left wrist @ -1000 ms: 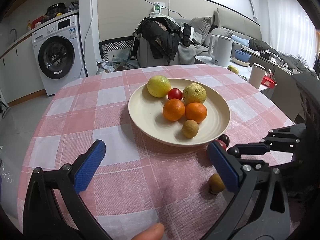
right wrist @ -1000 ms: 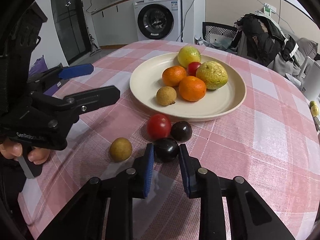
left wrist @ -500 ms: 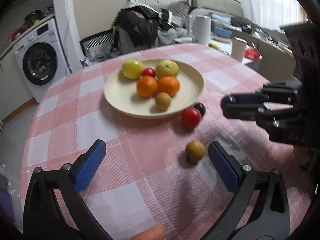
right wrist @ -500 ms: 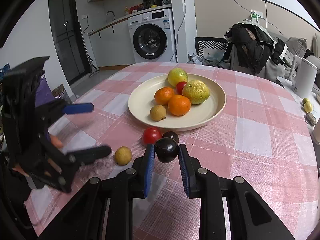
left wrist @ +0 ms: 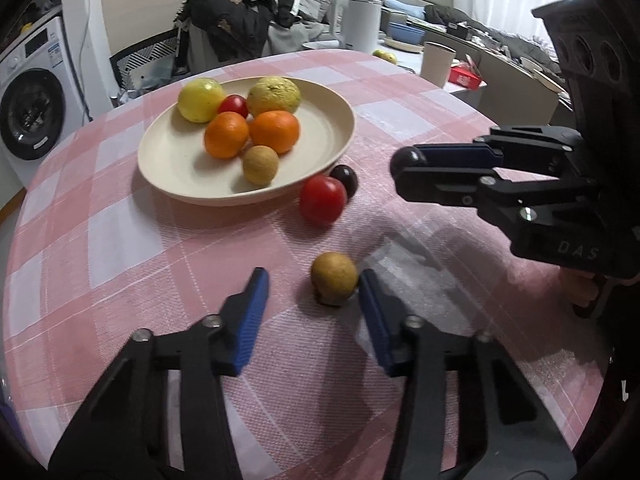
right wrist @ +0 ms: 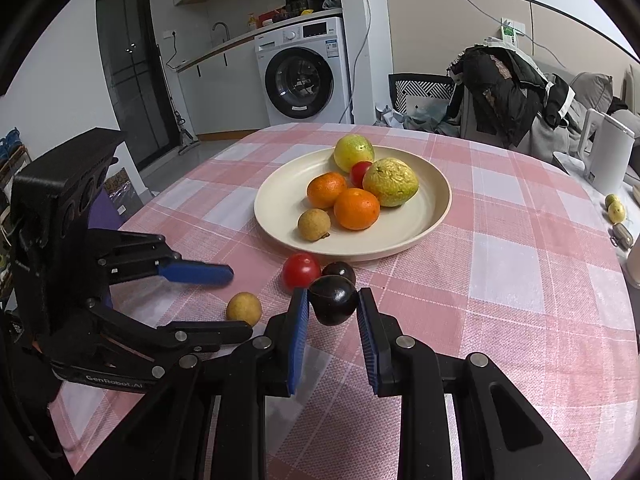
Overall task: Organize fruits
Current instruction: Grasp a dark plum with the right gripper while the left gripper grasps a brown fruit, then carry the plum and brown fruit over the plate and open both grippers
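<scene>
The left gripper point(left wrist: 314, 280) was closing around a tan fruit point(left wrist: 334, 278) on the checked tablecloth point(left wrist: 120, 240), just off the plate point(left wrist: 168, 168) toward the table's near edge. The right gripper point(right wrist: 333, 304) gripped a dark plum point(right wrist: 333, 305) above the cloth.

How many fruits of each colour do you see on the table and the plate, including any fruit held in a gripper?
Orange: 2, first orange, second orange
Yellow-green: 2, smooth one, bumpy one
Red: 2, on plate, on cloth
Tan-brown: 2, on plate, on cloth
Dark purple: 2, on cloth, held one
Total: 10
</scene>
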Demonstrator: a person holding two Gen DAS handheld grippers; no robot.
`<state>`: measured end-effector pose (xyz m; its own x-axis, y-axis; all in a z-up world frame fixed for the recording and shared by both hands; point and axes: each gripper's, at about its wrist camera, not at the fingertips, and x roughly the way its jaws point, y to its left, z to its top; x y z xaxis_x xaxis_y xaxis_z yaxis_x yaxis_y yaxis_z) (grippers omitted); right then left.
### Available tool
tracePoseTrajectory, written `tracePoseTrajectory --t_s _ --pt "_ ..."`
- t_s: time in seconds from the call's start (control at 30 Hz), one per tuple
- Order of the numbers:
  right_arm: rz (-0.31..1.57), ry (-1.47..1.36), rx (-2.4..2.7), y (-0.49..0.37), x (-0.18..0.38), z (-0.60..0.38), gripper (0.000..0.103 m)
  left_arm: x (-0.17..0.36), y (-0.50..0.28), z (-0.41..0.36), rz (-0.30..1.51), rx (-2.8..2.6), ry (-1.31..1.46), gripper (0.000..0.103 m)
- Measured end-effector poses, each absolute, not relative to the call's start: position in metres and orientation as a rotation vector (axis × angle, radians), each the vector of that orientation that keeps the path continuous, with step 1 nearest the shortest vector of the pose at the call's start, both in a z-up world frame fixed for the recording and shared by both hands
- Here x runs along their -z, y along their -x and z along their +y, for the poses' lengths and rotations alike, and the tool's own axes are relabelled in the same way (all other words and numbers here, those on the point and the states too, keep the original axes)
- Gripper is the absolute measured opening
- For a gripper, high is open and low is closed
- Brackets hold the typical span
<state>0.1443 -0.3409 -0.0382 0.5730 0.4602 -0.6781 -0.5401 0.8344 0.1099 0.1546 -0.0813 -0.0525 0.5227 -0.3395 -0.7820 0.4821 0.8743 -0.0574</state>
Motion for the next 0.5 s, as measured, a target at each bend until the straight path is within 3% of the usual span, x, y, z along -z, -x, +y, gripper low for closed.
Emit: tracePoseTrajectory --t_s 0.07,0.17,0.5 --pt "0.761 0.114 -0.587 -0.145 0.038 -0.341 0.026 0.053 -0.154 -0.084 0.892 0.503 -0.184 0.028" --pt "0.761 0.114 -0.588 -0.145 0.039 -0.341 0.026 0.055 -0.154 -0.086 0.890 0.502 -0.194 0.023" --pt "0.753 0.110 -0.579 -0.145 0.037 -0.342 0.026 0.047 -0.154 -0.074 0.863 0.487 -0.150 0.023"
